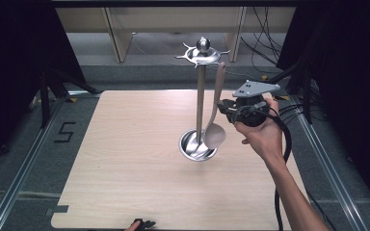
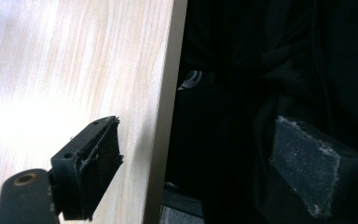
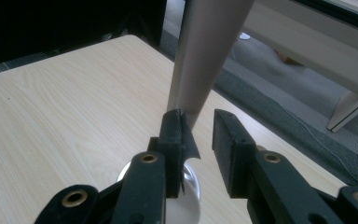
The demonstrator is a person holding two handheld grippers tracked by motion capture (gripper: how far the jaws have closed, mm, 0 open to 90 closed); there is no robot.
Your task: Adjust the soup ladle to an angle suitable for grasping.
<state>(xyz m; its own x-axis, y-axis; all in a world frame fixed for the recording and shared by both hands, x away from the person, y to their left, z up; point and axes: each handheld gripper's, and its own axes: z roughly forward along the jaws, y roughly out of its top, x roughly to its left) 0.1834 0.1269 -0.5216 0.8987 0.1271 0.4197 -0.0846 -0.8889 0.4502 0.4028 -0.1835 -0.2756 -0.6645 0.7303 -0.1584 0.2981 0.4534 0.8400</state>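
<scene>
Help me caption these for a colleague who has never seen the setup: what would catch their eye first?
A tall metal utensil stand rises from its round base at the table's centre. Beside its pole a beige ladle hangs upright. The right gripper is at the ladle's handle, jaws open around it in the right gripper view. The left gripper sits open at the table's near edge.

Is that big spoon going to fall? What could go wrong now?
1. The right claw stands open around the spoon, touching its handle on one side. I cannot tell whether the spoon is hooked on the top ring. If it is not, it could drop into the base dish.
2. Pulling the claw away sideways could drag the handle and swing the spoon against the stand, perhaps rocking it.
</scene>
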